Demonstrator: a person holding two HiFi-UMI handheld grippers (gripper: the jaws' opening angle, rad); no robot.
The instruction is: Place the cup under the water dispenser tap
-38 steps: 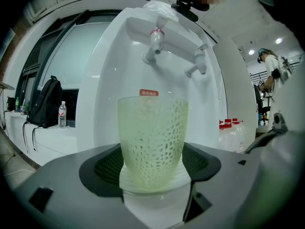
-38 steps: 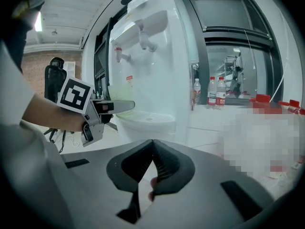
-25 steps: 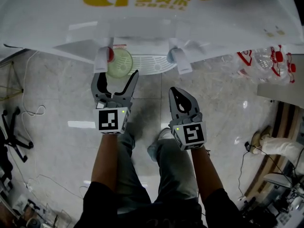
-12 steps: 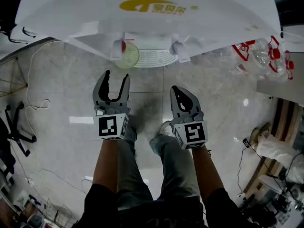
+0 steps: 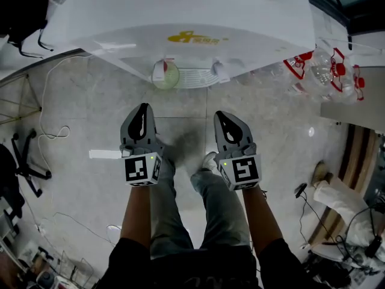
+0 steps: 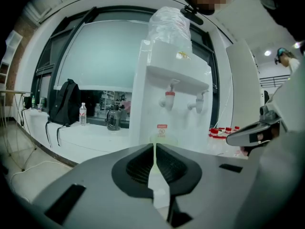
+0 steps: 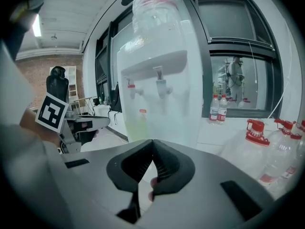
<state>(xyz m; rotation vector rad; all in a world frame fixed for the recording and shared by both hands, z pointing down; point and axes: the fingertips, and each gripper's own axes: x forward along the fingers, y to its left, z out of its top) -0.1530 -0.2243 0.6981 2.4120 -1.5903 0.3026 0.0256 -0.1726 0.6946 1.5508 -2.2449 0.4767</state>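
Observation:
A pale green cup (image 5: 165,76) stands on the drip tray (image 5: 198,78) of the white water dispenser (image 5: 186,17), right under its red tap (image 5: 159,70). The blue tap (image 5: 218,71) is to its right. My left gripper (image 5: 142,109) hangs well back from the cup; its jaws have just been closing and are shut with nothing between them. My right gripper (image 5: 224,117) is beside it, shut and empty. The left gripper view shows the cup (image 6: 162,138) beyond the left gripper (image 6: 155,145). In the right gripper view the cup (image 7: 137,128) stands beyond the right gripper (image 7: 152,141).
Large water jugs with red caps (image 5: 328,71) lie right of the dispenser. Cables (image 5: 51,134) and a chair base (image 5: 24,161) are on the floor at left. A backpack (image 6: 64,104), a small bottle (image 6: 82,114) and a kettle (image 6: 113,118) sit on the window ledge.
My left gripper has drawn back from the cup and its jaws have closed empty. The cup stays under the red tap. Both grippers now sit farther from the dispenser.

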